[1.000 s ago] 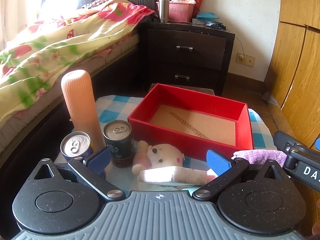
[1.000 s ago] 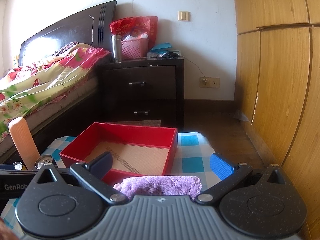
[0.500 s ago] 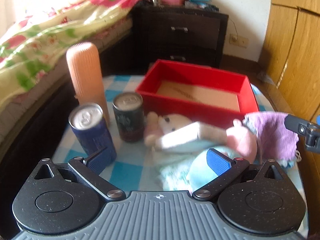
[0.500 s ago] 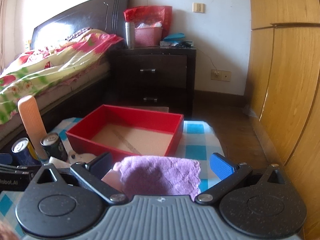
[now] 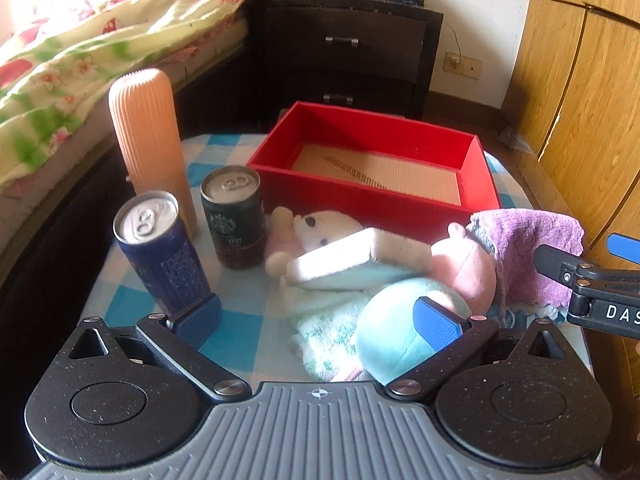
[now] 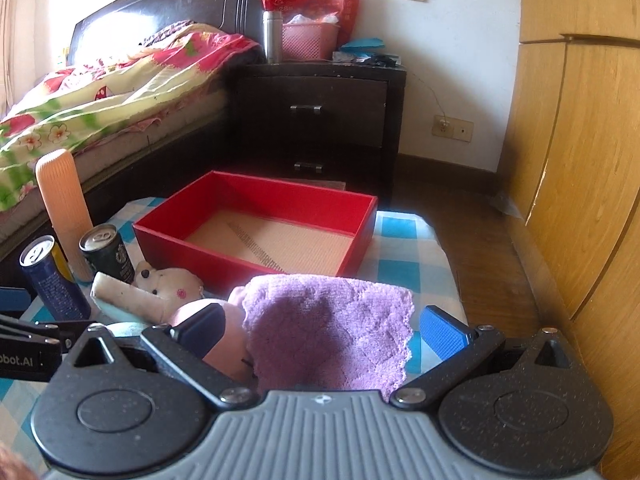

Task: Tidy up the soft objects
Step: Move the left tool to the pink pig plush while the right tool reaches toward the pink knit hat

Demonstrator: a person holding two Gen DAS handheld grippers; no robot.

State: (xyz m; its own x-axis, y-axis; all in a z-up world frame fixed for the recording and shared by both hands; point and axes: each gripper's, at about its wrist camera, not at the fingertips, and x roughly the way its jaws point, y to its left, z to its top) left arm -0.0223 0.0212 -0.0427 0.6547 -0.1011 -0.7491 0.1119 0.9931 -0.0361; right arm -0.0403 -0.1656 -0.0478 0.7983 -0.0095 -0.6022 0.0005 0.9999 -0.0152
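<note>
- We see a bed (image 6: 120, 92) with a floral quilt and dark headboard (image 6: 160, 12) on the left.
- A dark nightstand (image 6: 320, 120) (two drawers) stands against the white wall (image 6: 452, 40).
- Wooden wardrobe doors (image 6: 580, 160) line the right; the floor (image 6: 472, 208) is brown wood.

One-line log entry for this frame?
phase: pre-grasp | left tool: open | right tool: open, over purple cloth | red box: empty
</note>
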